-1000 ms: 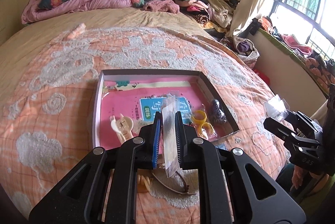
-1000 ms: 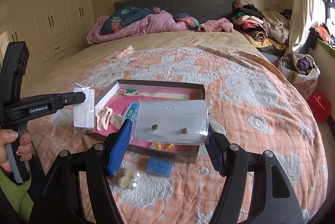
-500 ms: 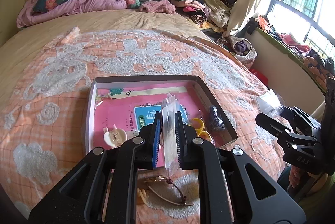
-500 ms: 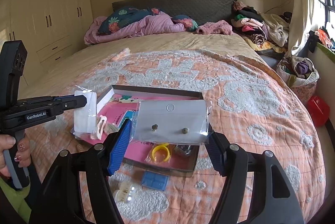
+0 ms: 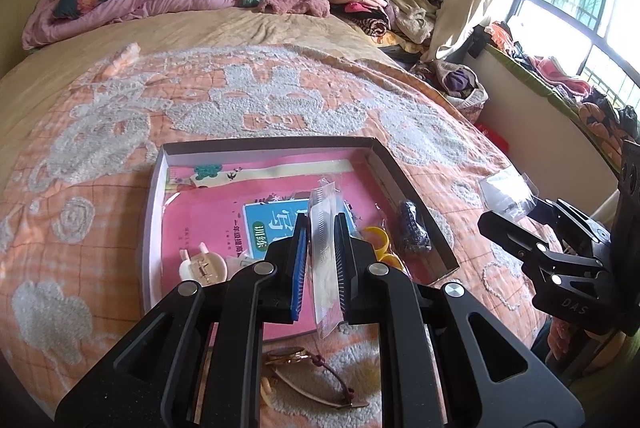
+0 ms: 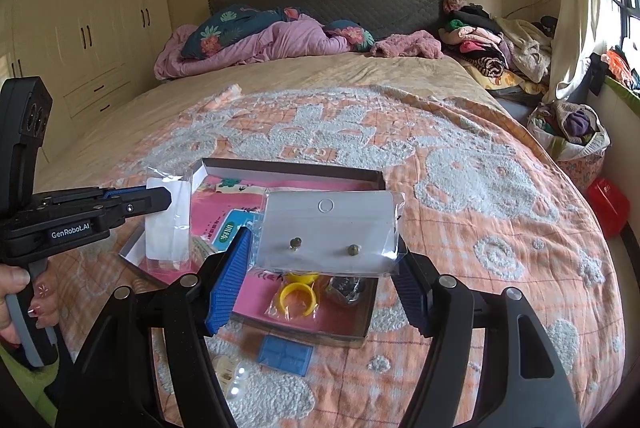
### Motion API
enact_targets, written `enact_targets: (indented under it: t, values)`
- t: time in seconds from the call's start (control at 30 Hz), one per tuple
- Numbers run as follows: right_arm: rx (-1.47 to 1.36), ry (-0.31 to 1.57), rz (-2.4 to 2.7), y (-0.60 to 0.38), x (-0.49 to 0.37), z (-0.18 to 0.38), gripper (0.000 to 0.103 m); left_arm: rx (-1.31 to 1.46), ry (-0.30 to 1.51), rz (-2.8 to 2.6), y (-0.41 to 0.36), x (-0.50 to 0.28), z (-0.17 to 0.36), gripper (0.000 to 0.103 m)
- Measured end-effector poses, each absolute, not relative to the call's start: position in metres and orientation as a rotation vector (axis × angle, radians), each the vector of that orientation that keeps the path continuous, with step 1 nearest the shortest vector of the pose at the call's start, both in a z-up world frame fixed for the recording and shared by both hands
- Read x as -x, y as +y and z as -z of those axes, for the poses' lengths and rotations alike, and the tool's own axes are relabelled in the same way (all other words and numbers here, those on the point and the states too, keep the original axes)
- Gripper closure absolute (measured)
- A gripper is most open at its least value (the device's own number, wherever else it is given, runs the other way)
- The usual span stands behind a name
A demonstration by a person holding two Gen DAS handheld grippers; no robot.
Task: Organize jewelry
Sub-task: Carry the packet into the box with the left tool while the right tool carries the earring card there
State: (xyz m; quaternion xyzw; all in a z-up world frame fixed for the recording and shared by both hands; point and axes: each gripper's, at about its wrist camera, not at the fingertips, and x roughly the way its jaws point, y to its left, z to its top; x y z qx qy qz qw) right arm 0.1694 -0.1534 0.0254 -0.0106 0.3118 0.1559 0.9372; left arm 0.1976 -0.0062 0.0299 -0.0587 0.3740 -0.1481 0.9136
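Left claw: the left claw (image 5: 321,248) is closed on a small clear packet (image 5: 325,260), taken by its flat faces, so the packet stands edge-on between the pads.
Left packet: it hangs over the near part of the box (image 5: 256,149); in the right wrist view the same packet (image 6: 167,224) shows a white card inside, at 9 o'clock from the earring card.
Right claw: the right claw (image 6: 320,260) stands partly spread and grips an earring card (image 6: 328,232) in a clear sleeve by its two short side edges, the card lying across the gap, over the near side of the box.
Earrings: two small studs (image 6: 296,243) sit on the card, side by side.
Box: a shallow open box on the bed (image 5: 120,131), with a pink lining; inside are a yellow ring (image 6: 295,295) in a plastic bag and a dark beaded piece (image 5: 413,228) at 3 o'clock.
Outside the box: a bracelet (image 5: 316,376) with a red cord lies on the bed at 6 o'clock from the box; a blue flat case (image 6: 285,352) and pearl pieces (image 6: 236,380) also lie near.
Handling: I judge both packets very light, thin and bendable, and the plastic is slippery. The card may bow if pressed harder on its edges.
Where to hold: the flat faces near an edge give the surest hold, away from the studs; an edge grip can slip.
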Motion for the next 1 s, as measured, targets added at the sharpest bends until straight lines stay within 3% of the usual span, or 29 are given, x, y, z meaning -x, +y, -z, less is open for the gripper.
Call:
enact_targets:
  t: [1.0]
  values:
    - [0.068,0.752,-0.326,-0.138,-0.204,0.025,0.037,0.102,0.871,0.338,-0.02,-0.231,0.019,0.096]
